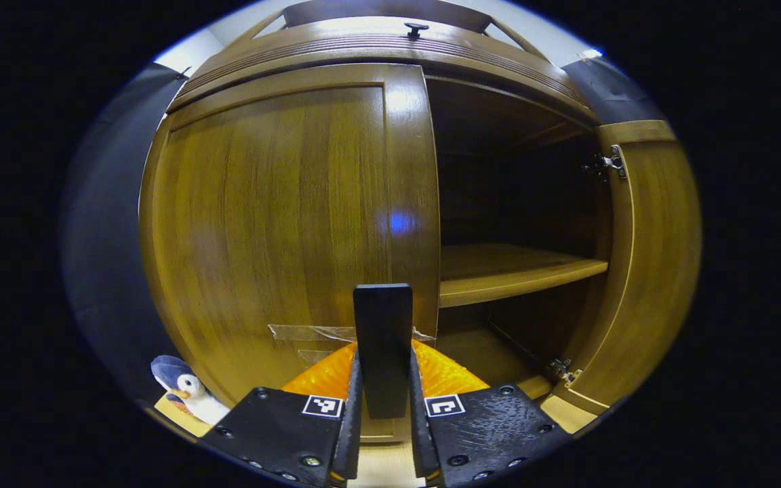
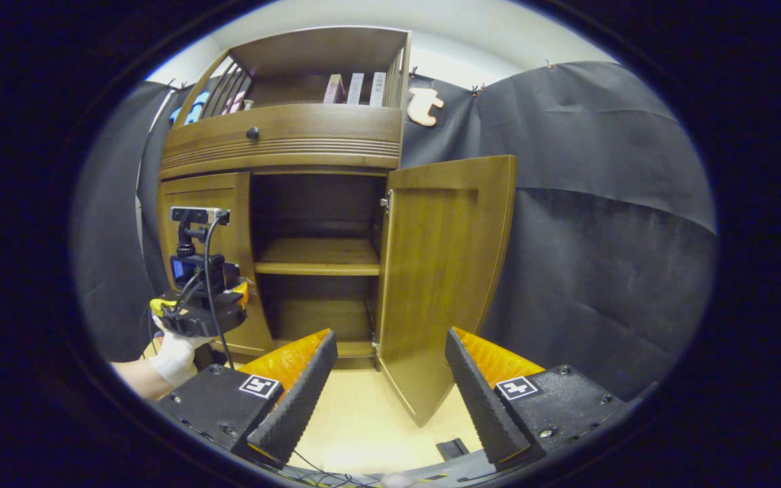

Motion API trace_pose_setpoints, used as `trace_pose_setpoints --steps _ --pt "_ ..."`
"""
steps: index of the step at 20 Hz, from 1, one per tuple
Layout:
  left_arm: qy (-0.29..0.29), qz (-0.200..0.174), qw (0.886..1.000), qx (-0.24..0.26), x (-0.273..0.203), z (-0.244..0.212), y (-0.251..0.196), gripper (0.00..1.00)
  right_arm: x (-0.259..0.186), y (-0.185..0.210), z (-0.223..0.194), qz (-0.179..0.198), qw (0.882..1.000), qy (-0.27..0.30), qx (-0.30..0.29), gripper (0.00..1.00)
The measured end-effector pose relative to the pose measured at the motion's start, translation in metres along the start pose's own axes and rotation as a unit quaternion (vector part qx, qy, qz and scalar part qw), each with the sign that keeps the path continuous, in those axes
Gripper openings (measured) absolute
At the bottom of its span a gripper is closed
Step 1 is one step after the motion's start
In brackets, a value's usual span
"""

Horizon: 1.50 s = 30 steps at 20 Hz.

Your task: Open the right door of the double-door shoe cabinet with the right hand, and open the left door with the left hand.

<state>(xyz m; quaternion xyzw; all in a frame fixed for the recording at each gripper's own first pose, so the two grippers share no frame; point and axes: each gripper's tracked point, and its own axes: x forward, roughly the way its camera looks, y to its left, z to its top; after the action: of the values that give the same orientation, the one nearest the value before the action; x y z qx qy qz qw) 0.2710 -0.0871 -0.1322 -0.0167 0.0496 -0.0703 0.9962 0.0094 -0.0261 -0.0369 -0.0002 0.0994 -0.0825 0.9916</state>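
In the left gripper view the cabinet's left door (image 1: 282, 224) looks flush with the frame. My left gripper (image 1: 384, 369) is shut on its black upright handle (image 1: 382, 318). The right door (image 1: 648, 257) stands swung open, showing the inner shelf (image 1: 512, 268). In the right gripper view the same open right door (image 2: 445, 271) is straight ahead, a short way beyond my right gripper (image 2: 390, 400), which is open and holds nothing. A hand holds the left gripper (image 2: 201, 312) against the left door (image 2: 207, 196).
A plush penguin (image 1: 187, 393) sits on the floor at the cabinet's lower left. Above the doors is a drawer with a knob (image 2: 253, 133) and a shelf of books (image 2: 356, 88). A small black object (image 2: 451, 447) lies on the pale floor (image 2: 363, 420).
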Motion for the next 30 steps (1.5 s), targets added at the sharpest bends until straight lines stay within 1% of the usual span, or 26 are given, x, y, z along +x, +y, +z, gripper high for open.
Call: trace_pose_setpoints --steps 3,5,6,8,10,11,15,19,20,21,23,24,26,27,28,29,30 --pt "0.003 -0.004 1.0 -0.007 -0.013 -0.002 0.002 0.3 0.0 0.0 -0.002 0.006 1.0 0.001 0.002 1.0" --pt "0.004 0.003 1.0 -0.006 -0.023 -0.003 0.009 0.3 -0.002 0.003 -0.003 0.015 1.0 0.001 0.005 1.0" --pt "0.006 -0.002 1.0 -0.012 -0.026 -0.004 0.009 0.22 -0.004 0.004 -0.004 0.018 1.0 0.002 0.004 1.0" --pt "0.005 -0.012 1.0 -0.017 -0.036 -0.005 0.01 0.38 -0.008 0.006 -0.005 0.027 1.0 0.0 0.002 1.0" --pt "0.002 -0.019 1.0 -0.01 -0.045 -0.007 0.013 0.38 -0.013 0.009 -0.005 0.036 0.999 -0.004 0.0 1.0" --pt "0.001 -0.021 1.0 -0.011 -0.048 -0.007 0.013 0.23 -0.014 0.011 -0.006 0.04 0.999 -0.005 -0.002 1.0" --pt "0.004 -0.019 1.0 -0.012 -0.062 -0.009 0.014 0.23 -0.023 0.013 -0.009 0.053 0.999 -0.004 -0.009 1.0" --pt "0.003 -0.02 1.0 -0.014 -0.079 -0.011 0.017 0.23 -0.028 0.009 -0.01 0.057 0.998 -0.004 -0.007 1.0" --pt "0.003 -0.019 1.0 -0.011 -0.084 -0.012 0.019 0.23 -0.03 0.009 -0.011 0.058 0.998 -0.003 -0.007 0.98" --pt "0.0 -0.018 1.0 -0.012 -0.09 -0.011 0.021 0.23 -0.031 0.007 -0.012 0.059 0.998 -0.002 -0.006 1.0" --pt "0.0 -0.013 1.0 -0.014 -0.099 -0.012 0.026 0.23 -0.035 0.008 -0.014 0.062 0.998 -0.002 -0.005 1.0" --pt "0.0 -0.009 1.0 -0.015 -0.103 -0.013 0.029 0.31 -0.037 0.007 -0.015 0.064 0.998 -0.002 -0.006 1.0" --pt "-0.001 -0.004 1.0 -0.017 -0.112 -0.014 0.034 0.31 -0.041 0.009 -0.017 0.068 0.998 -0.002 -0.007 1.0" --pt "-0.002 -0.004 1.0 -0.017 -0.114 -0.014 0.035 0.22 -0.043 0.007 -0.018 0.07 0.998 -0.002 -0.007 1.0" --pt "-0.002 -0.004 1.0 -0.018 -0.118 -0.015 0.037 0.31 -0.044 0.008 -0.017 0.07 0.997 -0.002 -0.008 1.0" --pt "-0.003 -0.003 1.0 -0.019 -0.122 -0.015 0.039 0.22 -0.045 0.008 -0.018 0.072 0.997 -0.002 -0.008 1.0" --pt "-0.003 0.0 1.0 -0.019 -0.125 -0.015 0.043 0.31 -0.045 0.008 -0.017 0.073 0.997 -0.002 -0.008 1.0"
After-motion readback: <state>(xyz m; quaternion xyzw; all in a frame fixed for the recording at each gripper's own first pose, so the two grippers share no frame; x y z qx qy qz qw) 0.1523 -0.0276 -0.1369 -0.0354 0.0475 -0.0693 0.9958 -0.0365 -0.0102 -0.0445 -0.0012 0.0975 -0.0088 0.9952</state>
